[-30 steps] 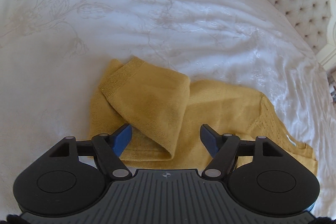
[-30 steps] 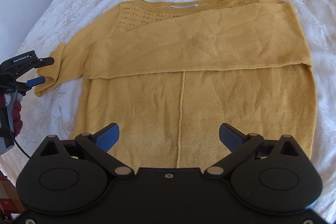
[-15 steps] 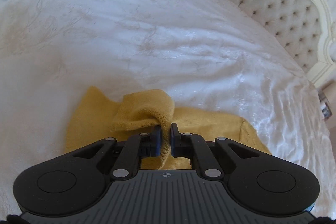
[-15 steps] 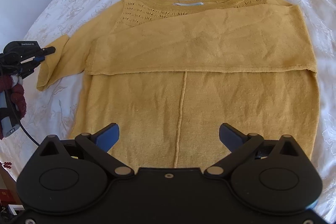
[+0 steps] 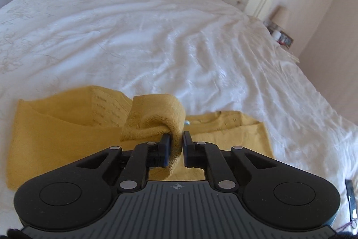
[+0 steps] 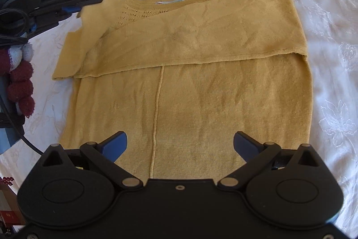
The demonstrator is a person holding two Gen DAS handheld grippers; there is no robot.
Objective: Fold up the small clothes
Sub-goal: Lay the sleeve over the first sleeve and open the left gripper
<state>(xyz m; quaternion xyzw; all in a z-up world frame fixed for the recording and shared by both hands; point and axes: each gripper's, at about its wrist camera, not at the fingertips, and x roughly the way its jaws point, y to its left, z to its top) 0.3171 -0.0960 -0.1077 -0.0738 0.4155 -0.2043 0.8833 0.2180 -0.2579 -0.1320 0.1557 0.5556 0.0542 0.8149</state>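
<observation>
Left gripper [image 5: 176, 145] is pinched tight on the sleeve cuff [image 5: 156, 118] of that mustard sweater [image 6: 192, 86] spread on the bed [image 5: 156, 37], your right gripper [image 6: 180, 145] hangs wide open and empty over the hem, so you're probably mid sleeve-fold and next you'd lay it across the chest.

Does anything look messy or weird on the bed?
One thing: the mustard-yellow knitted sweater lies flat with one sleeve folded across, but its other sleeve is bunched, lifted off the white bedspread, pinched in the left gripper.

Left claw [image 5: 176, 145] pinching mustard sweater sleeve [image 5: 156, 113] (raised) over white bedspread [image 5: 156, 37].
</observation>
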